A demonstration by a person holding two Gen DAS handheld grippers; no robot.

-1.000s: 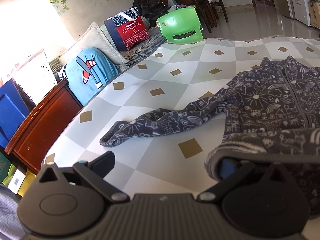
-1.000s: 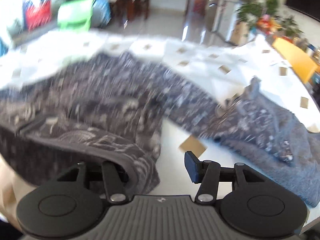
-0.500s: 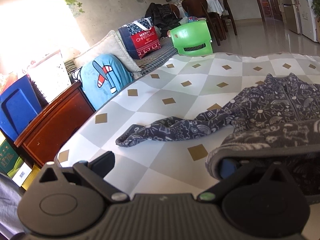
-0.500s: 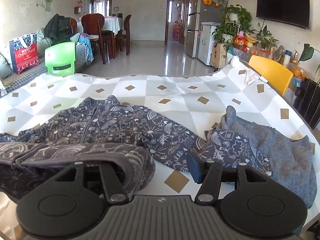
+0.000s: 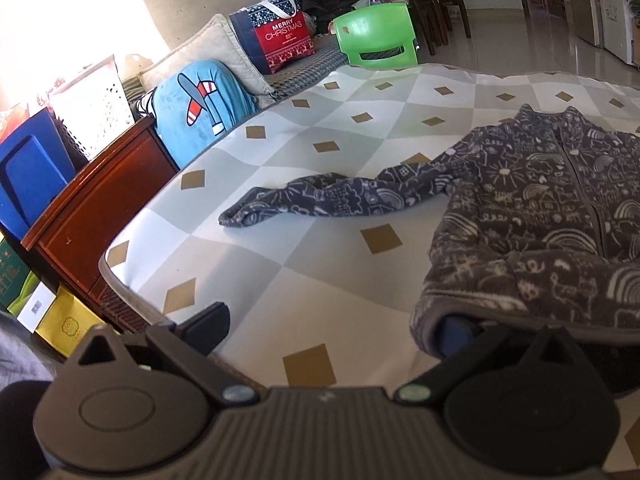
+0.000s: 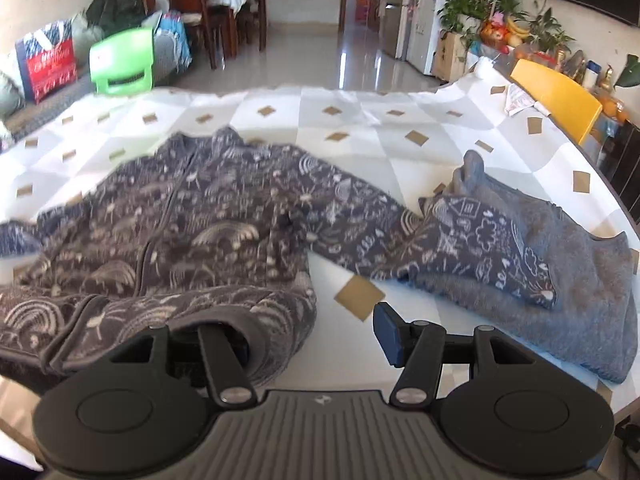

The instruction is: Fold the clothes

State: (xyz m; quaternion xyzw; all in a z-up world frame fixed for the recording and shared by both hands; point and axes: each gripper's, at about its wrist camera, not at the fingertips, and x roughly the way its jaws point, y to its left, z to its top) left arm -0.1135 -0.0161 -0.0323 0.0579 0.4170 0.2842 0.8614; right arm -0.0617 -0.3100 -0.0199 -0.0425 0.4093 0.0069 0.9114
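Since the earlier frame, left tongs had drawn back along the counter, jaws spread, right finger tucked inside the patterned jacket hem. Right tongs likewise stood spread, left finger inside the hem. Beyond, one sleeve lay across a grey garment.

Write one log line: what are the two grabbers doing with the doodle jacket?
task: fold clothes | left gripper: open, one finger inside jacket hem | right gripper: open, one finger inside hem | sleeves: spread on table
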